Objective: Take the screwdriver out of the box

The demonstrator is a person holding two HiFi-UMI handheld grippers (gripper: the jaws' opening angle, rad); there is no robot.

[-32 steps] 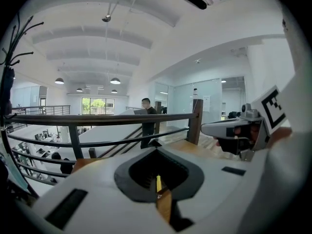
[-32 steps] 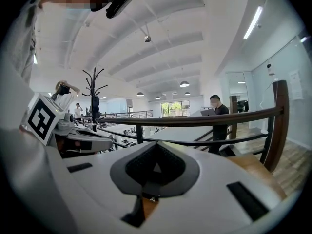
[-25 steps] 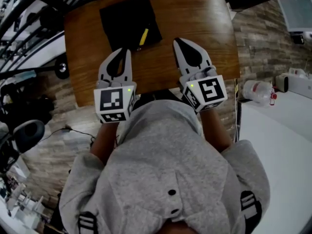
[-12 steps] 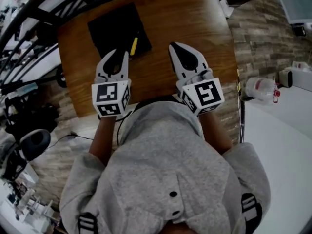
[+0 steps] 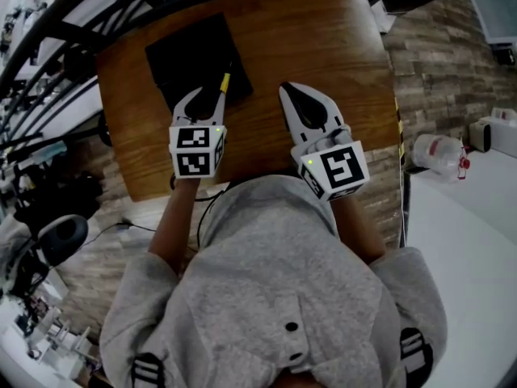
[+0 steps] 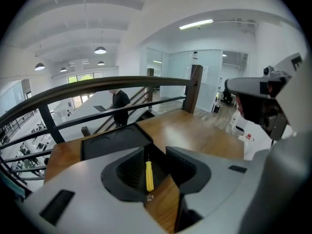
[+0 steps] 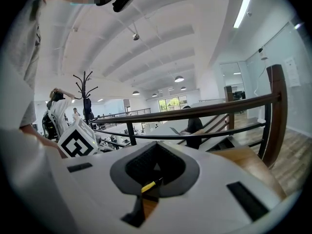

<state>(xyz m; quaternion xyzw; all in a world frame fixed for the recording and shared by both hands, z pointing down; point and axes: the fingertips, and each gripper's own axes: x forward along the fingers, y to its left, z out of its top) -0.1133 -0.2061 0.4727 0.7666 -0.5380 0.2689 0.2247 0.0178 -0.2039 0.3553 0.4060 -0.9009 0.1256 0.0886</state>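
A flat black box (image 5: pixel 190 55) lies at the far left of the wooden table (image 5: pixel 323 39). A yellow-handled screwdriver (image 5: pixel 224 82) rests at the box's near right corner. My left gripper (image 5: pixel 208 97) points down at it, tips just short of the handle, and its jaws are opening. In the left gripper view the screwdriver (image 6: pixel 149 175) shows in the gap ahead of the jaws of the left gripper (image 6: pixel 157 150), with no pad touching it, and the box (image 6: pixel 114 138) lies beyond. My right gripper (image 5: pixel 289 91) is shut and empty over bare wood to the right; its own view shows the screwdriver (image 7: pixel 148 185) off to its left.
A dark handrail (image 6: pixel 97 89) runs past the table's far and left sides. A plastic bottle (image 5: pixel 436 150) lies on a white surface to the right. A person (image 6: pixel 118 104) sits beyond the rail. The table's right half holds nothing.
My left gripper has gone forward and down to the screwdriver's handle and its jaws have spread from shut to wide. The right gripper has shifted a little.
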